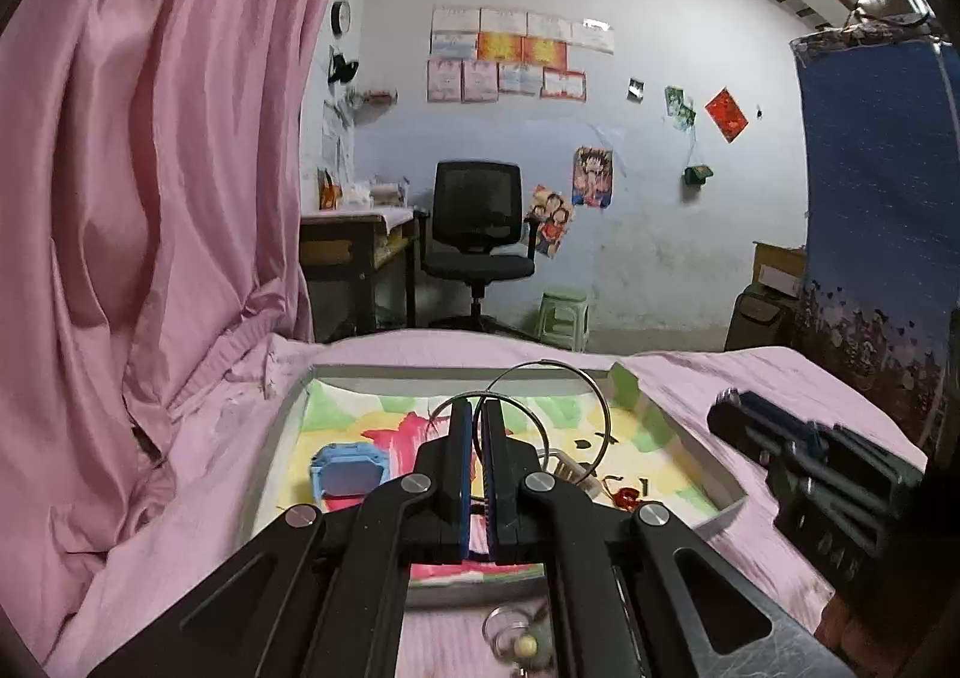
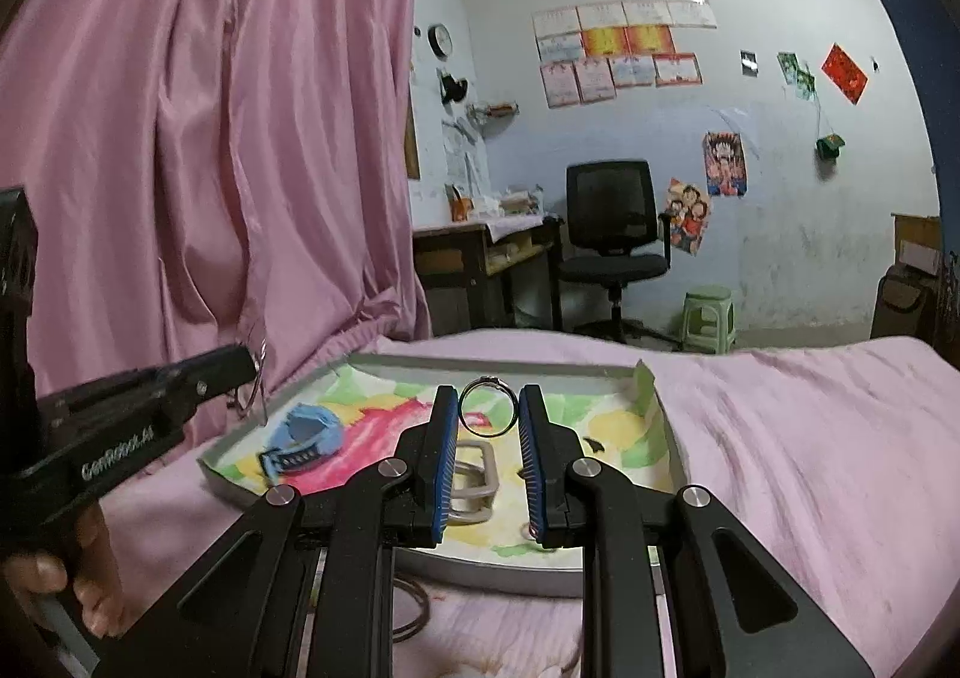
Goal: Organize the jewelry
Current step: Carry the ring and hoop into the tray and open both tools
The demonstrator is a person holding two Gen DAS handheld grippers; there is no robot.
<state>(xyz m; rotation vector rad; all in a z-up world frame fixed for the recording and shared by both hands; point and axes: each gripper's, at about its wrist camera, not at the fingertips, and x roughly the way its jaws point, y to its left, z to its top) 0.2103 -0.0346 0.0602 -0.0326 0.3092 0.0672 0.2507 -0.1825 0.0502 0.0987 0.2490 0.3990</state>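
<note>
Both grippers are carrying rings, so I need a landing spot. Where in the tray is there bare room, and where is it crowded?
Free: the tray's far strip along the back rim, and the right side by the green corner flap. Crowded: the blue watch at left and the beige buckle mid-front. The left gripper holds thin bangles; the right gripper holds a ring.

Two thin silver bangles (image 1: 543, 408) stand upright and overlapping, pinched at their rims in the left gripper (image 1: 478, 408) above the tray (image 1: 282, 426). A small silver ring (image 2: 486, 407) with a tiny setting on top stands upright, clamped between the pads of the right gripper (image 2: 486, 415). On the tray's colourful lining lie a blue watch (image 1: 348, 474), a beige buckle-like piece (image 2: 474, 477) and a small red item (image 1: 627, 496).
</note>
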